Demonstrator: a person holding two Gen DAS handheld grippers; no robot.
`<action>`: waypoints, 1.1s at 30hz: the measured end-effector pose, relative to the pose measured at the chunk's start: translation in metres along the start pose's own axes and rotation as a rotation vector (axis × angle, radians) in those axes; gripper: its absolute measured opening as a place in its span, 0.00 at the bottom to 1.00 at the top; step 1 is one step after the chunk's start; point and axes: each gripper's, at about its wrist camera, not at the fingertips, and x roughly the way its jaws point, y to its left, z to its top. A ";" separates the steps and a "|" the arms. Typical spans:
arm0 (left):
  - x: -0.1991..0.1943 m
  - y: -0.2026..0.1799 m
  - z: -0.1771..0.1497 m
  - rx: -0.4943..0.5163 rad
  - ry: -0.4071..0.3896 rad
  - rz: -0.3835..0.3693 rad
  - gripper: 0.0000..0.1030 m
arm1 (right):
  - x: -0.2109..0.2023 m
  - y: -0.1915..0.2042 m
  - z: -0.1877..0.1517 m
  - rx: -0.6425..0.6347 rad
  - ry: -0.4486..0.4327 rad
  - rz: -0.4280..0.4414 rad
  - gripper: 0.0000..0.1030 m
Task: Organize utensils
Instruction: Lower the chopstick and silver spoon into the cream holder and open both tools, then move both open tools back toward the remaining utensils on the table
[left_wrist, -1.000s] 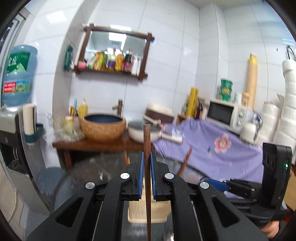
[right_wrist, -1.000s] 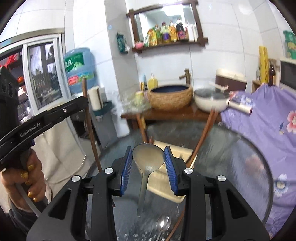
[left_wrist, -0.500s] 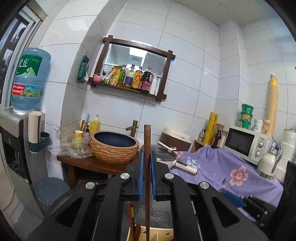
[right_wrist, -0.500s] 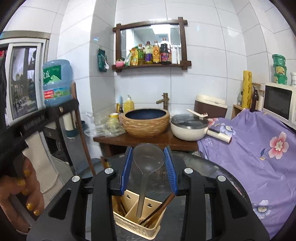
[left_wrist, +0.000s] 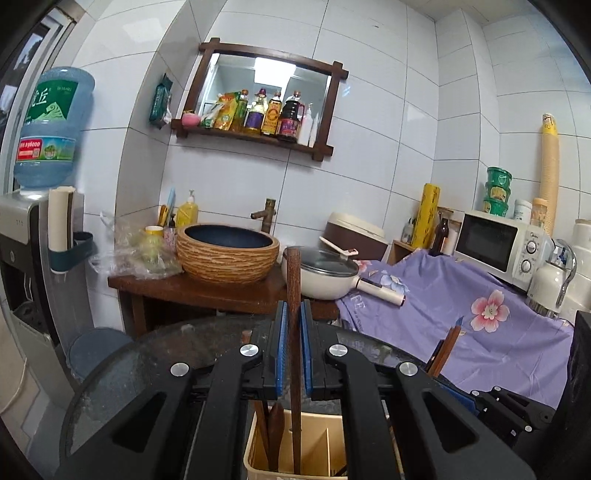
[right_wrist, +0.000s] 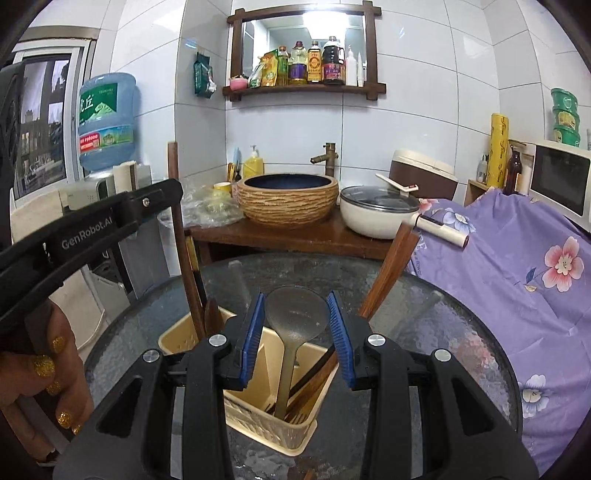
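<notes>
A: From the left wrist we see the left claw (left_wrist: 294, 354) pinched on a dark brown wooden chopstick (left_wrist: 294, 295), blue pads tight against its sides. The stick stands upright, its top rising above the pads and its lower end down inside the cream plastic utensil caddy (left_wrist: 325, 459), next to other wooden pieces in the left compartment.

B: And the caddy sits on the round glass desk (left_wrist: 155, 354), directly under the claw?

A: Yes. At the right edge we also catch part of the black right tool, with chopsticks leaning beside it.

B: From the right wrist we see the right claw (right_wrist: 295, 336) part-way open, closed on the bowl of a grey metal spoon (right_wrist: 293, 321). Both blue pads touch the bowl's edges.

A: Where does its handle go?

B: Straight down into the caddy's (right_wrist: 177, 338) near compartment, among dark chopsticks and a fork. At the left, a hand (right_wrist: 40, 384) with gold-glitter nails holds the left tool, and its chopstick (right_wrist: 184, 258) reaches down into the caddy's far-left compartment. More brown chopsticks lean out to the right.
</notes>
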 end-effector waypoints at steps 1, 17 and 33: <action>0.001 0.001 -0.004 0.006 0.013 0.001 0.07 | 0.002 0.001 -0.004 -0.004 0.006 0.000 0.35; 0.013 0.009 -0.044 0.041 0.139 -0.018 0.07 | 0.017 0.005 -0.044 -0.034 0.063 -0.011 0.38; -0.043 0.033 -0.084 0.015 0.239 -0.010 0.58 | -0.017 -0.019 -0.111 0.049 0.251 -0.044 0.56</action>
